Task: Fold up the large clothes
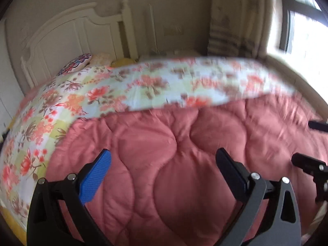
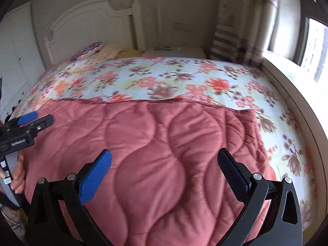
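From the left wrist view, the left tool (image 1: 164,164) sits low in the frame with its two fingers spread wide and nothing between them, hanging over a pink quilted comforter (image 1: 174,160) that fills the lower middle. A floral bed sheet (image 1: 67,94) shows along the left side and across the middle of the frame, motion-blurred towards the right. A white headboard (image 1: 67,30) stands at upper left with pillows (image 1: 82,61) at its foot, and a bright window (image 1: 305,30) takes the upper right; part of the right tool (image 1: 307,164) pokes in at the right edge. From the right wrist view, the right tool (image 2: 164,164) is likewise wide open and empty above the same comforter (image 2: 143,153), which lies spread over the floral sheet (image 2: 205,78) on the bed. At the left edge the left tool (image 2: 37,119) also stands open, gripped by a hand (image 2: 18,172) below it. A striped curtain (image 2: 229,37) hangs at upper right.
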Motion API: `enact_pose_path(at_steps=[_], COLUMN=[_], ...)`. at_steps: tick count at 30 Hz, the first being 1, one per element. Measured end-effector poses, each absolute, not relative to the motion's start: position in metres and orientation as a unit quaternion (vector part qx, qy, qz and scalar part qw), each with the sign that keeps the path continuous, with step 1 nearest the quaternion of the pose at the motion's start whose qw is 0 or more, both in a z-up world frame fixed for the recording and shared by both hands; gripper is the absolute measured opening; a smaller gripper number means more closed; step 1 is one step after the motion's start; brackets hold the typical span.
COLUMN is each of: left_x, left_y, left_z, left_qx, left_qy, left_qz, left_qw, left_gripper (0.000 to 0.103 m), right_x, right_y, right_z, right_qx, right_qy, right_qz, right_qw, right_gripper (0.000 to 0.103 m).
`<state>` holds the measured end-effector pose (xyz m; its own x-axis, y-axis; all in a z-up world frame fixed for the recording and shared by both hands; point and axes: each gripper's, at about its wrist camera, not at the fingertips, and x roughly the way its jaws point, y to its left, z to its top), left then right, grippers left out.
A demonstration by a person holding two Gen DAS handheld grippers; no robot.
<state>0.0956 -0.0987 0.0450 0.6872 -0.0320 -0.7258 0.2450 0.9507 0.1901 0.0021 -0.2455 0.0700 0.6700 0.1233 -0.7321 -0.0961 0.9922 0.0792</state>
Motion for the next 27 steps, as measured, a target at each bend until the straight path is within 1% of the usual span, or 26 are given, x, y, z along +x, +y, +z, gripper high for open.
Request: enact_pose_path(at_steps=[1,2,4,7,10,13,15,16,18,19,20,23,27], left_x=[0.099,0.102,0.109,0.108,0.1,0.102,0.112,0.118,0.124,0.124,0.124,0.123,0.122], left_y=[-0.098,-0.092,-0.081,-0.075,-0.053,-0.015,0.017,0.032,0.048,0.049,0.045,0.033,0.039], left_z=[0.034,0.029,0.032,0.034,0.054,0.069,0.061,0.048,0.034,0.035,0.037,0.035,0.035], left_qx=[0.14,0.117,0.083,0.083,0.068,0.063,0.037,0.016,-0.041,-0.044,-0.029,0.007,-0.015], left_qy=[0.393,0.39,0.407,0.415,0.395,0.372,0.386,0.406,0.427,0.426,0.424,0.422,0.422], left_qz=[-0.079,-0.085,-0.095,-0.102,-0.08,-0.018,0.017,0.026,-0.004,-0.003,0.003,0.014,0.002], left_qw=[0.905,0.91,0.905,0.9,0.913,0.926,0.921,0.913,0.903,0.904,0.905,0.907,0.906], left_gripper=[0.101,0.101,0.101,0.101,0.101,0.101,0.101,0.101,0.101,0.101,0.101,0.101,0.101], right_x=[0.004,0.009,0.011,0.013,0.01,0.005,0.003,0.004,0.006,0.006,0.006,0.009,0.006], right_y=[-0.231,-0.219,-0.219,-0.224,-0.233,-0.267,-0.298,-0.313,-0.334,-0.342,-0.345,-0.331,-0.337], right_z=[0.061,0.045,0.033,0.033,0.043,0.053,0.05,0.042,0.023,0.016,0.015,0.017,0.018], right_qx=[-0.007,-0.033,-0.015,-0.006,-0.015,-0.003,0.021,0.031,0.069,0.102,0.11,0.066,0.087], right_qy=[0.418,0.438,0.42,0.431,0.436,0.422,0.421,0.427,0.428,0.421,0.422,0.428,0.426], right_qz=[0.067,0.072,0.078,0.081,0.069,0.023,-0.015,-0.04,-0.035,-0.017,-0.015,-0.032,-0.028], right_qw=[0.906,0.896,0.904,0.899,0.897,0.906,0.907,0.903,0.9,0.901,0.9,0.901,0.9], right_gripper=[0.099,0.099,0.099,0.099,0.099,0.099,0.099,0.099,0.099,0.099,0.099,0.099,0.099])
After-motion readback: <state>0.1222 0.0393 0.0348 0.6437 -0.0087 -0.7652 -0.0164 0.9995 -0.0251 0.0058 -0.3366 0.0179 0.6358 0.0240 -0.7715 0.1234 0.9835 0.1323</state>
